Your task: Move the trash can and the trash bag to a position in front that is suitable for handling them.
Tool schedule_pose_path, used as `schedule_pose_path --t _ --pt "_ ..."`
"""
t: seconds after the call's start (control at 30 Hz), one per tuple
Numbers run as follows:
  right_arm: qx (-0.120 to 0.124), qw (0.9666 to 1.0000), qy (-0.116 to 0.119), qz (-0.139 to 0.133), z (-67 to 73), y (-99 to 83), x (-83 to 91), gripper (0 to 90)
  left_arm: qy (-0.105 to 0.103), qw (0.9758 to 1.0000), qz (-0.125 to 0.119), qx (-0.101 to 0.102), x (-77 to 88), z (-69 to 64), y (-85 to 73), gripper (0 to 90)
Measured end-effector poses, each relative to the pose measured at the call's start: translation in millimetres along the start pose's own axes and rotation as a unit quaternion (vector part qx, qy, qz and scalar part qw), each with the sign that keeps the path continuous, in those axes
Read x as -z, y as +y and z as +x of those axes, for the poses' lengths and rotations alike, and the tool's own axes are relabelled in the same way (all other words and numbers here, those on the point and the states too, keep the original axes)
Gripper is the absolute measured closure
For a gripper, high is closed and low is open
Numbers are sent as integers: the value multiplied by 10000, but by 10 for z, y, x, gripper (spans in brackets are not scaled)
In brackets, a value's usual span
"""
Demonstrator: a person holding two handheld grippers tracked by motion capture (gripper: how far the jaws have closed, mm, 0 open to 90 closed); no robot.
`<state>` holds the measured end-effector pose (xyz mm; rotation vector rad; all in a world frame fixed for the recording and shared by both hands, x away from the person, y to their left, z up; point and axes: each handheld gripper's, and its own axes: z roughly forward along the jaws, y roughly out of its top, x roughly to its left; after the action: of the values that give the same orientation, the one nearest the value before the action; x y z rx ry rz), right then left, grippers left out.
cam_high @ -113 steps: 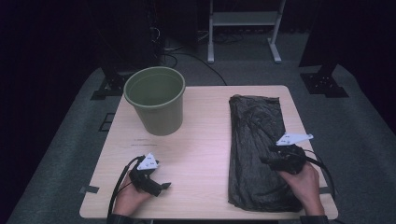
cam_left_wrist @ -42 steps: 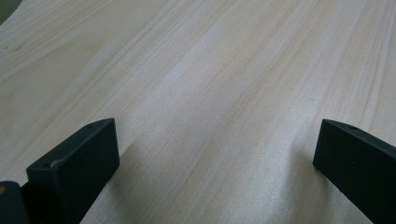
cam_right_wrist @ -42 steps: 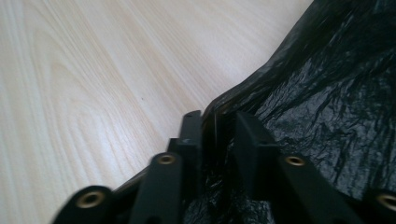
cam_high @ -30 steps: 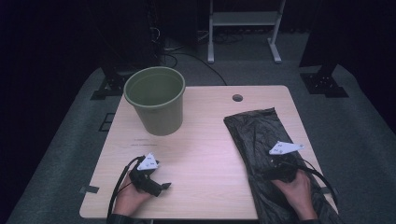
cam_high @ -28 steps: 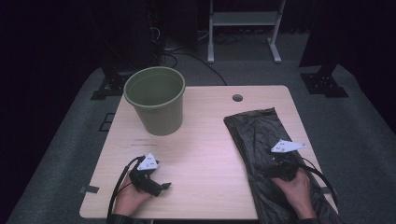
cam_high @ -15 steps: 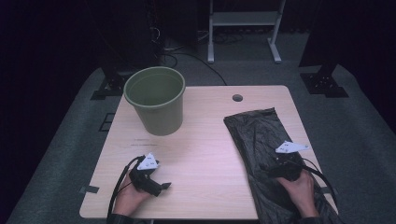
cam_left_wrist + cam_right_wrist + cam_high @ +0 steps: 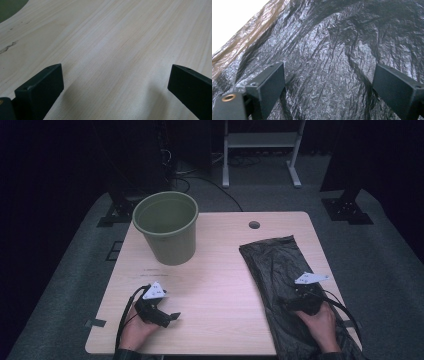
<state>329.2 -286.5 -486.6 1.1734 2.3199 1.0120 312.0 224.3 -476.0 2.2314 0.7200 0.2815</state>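
Observation:
A crumpled black plastic bag (image 7: 275,265) lies slanted across the right side of the table, its near end hanging over the front edge. My right gripper (image 7: 286,303) rests low on it, open. Its jaws have just been opening, and the bag's film (image 7: 332,37) spreads flat under the right gripper (image 7: 329,71) with nothing pinched. A green bucket (image 7: 167,225) stands upright and empty at the back left. My left gripper (image 7: 172,316) lies near the front left edge, open over bare wood (image 7: 112,37). In its own view the left gripper (image 7: 116,75) holds nothing.
The light wooden table (image 7: 220,285) has a round cable hole (image 7: 254,225) at the back, beyond the bag. A sliver of the bucket (image 7: 10,6) edges into the left gripper view. Dark floor, stand feet and a white frame surround the table.
The bag has slid toward the front edge and turned slanted, uncovering the cable hole. Over the last second my right gripper has sunk a little toward me on the bag. The left gripper is still.

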Motion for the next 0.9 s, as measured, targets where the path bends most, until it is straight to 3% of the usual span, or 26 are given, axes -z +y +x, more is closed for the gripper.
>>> schedule_pose_path --t 0.13,0.27,0.47,0.77,0.9 --pt "1 10000 3 1 0 0 0 93 -32 10000 44 76 49 -5 32 0" --pt "0 10000 4 2 0 0 0 93 -100 9997 -176 153 140 -6 88 0" --pt "4 10000 6 -2 0 0 0 94 31 9996 -217 178 238 14 165 0" --pt "24 10000 30 1 3 0 0 95 56 9988 -435 218 393 54 313 0" --pt "28 10000 35 1 3 0 0 95 140 9989 -400 211 431 60 359 0"
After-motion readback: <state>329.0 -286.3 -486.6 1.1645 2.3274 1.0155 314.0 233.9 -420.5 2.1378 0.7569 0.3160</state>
